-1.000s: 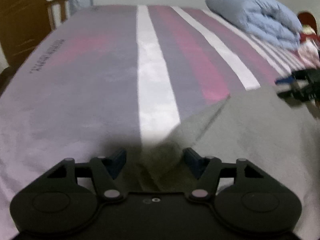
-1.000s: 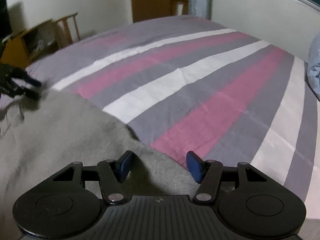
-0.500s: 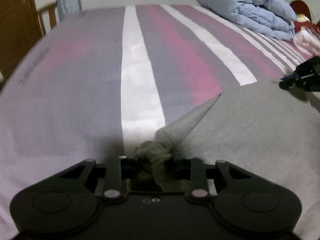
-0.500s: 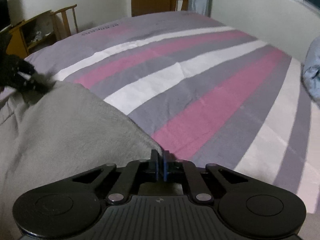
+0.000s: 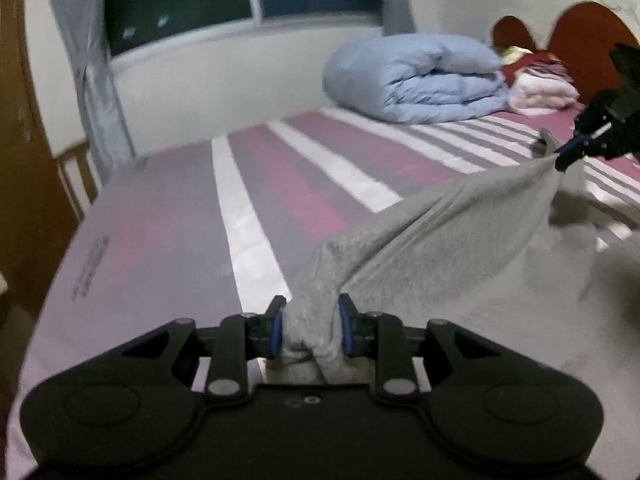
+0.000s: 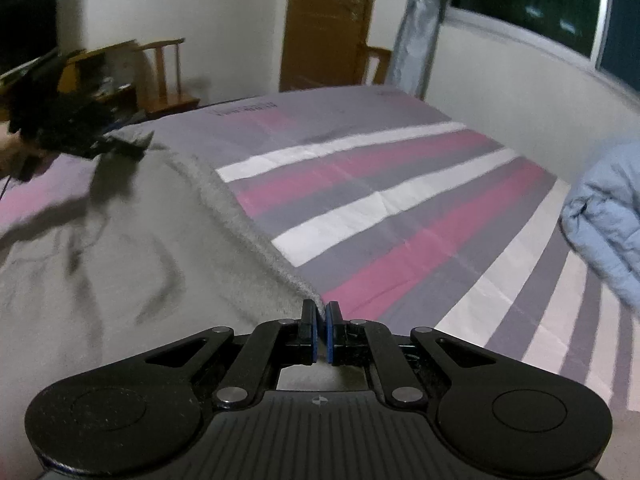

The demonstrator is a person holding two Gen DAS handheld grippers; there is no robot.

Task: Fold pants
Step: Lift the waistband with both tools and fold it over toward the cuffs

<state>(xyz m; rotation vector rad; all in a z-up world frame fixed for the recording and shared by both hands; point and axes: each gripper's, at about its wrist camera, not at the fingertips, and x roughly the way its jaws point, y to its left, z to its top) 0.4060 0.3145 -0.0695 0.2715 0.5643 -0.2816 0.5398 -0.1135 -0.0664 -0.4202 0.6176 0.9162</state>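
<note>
The grey pants (image 5: 440, 248) lie on the striped bed and are lifted along one edge. My left gripper (image 5: 310, 326) is shut on a bunched corner of the grey pants. My right gripper (image 6: 320, 326) is shut on the other corner of the same edge of the pants (image 6: 120, 264). The edge hangs stretched between the two grippers, above the bed. The right gripper shows in the left wrist view (image 5: 576, 148) at the far right, and the left gripper shows in the right wrist view (image 6: 120, 144) at the far left.
The bed (image 5: 168, 240) has pink, grey and white stripes. A rolled light-blue duvet (image 5: 420, 80) and folded clothes (image 5: 544, 88) lie by the red headboard (image 5: 580, 36). Wooden chairs (image 6: 168, 76), a door (image 6: 328, 20) and a curtained window (image 6: 532, 4) stand beyond the bed.
Both grippers shut on the pants' edge about half a second ago and have since lifted it off the bed. The views now tilt up toward the room.
</note>
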